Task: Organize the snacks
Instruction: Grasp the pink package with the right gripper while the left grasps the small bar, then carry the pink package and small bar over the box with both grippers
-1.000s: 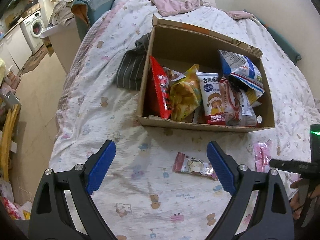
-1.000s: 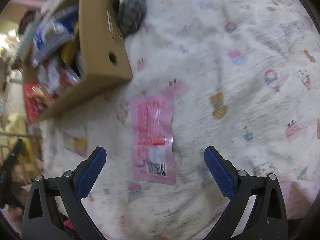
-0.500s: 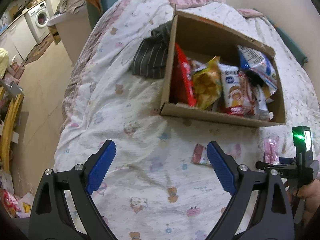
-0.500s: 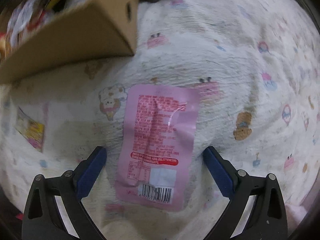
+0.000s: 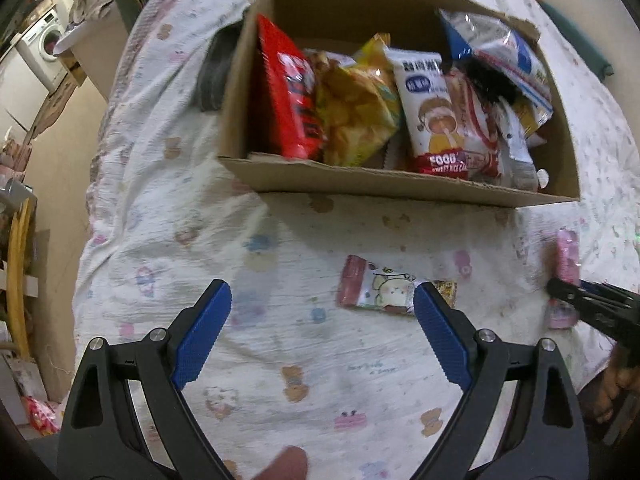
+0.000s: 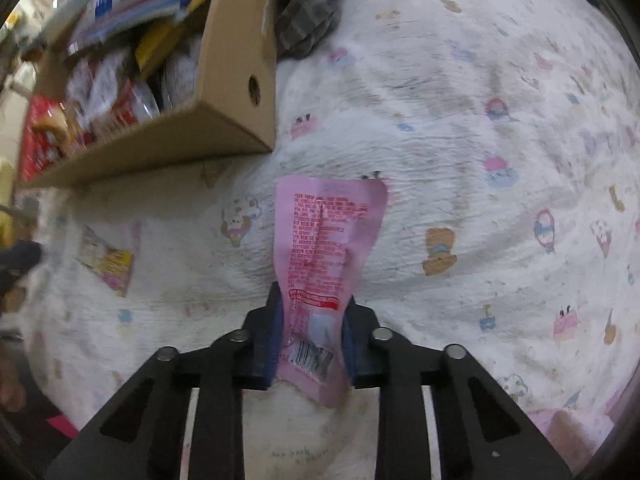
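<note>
Your right tool [image 6: 310, 344] is clenched on the pink packet [image 6: 326, 240] beside the cardboard box [image 6: 236, 76]; lift it clear of the bed before swinging over. Left tool [image 5: 320, 336] hangs released.

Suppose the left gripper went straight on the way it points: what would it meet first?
Probably the printed bedsheet: between the left gripper's open jaws lies only bare sheet. The small cartoon snack packet sits just beside its right finger.

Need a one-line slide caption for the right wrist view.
Right tool clamps a pink snack packet on the bedsheet, beside the cardboard box.
</note>
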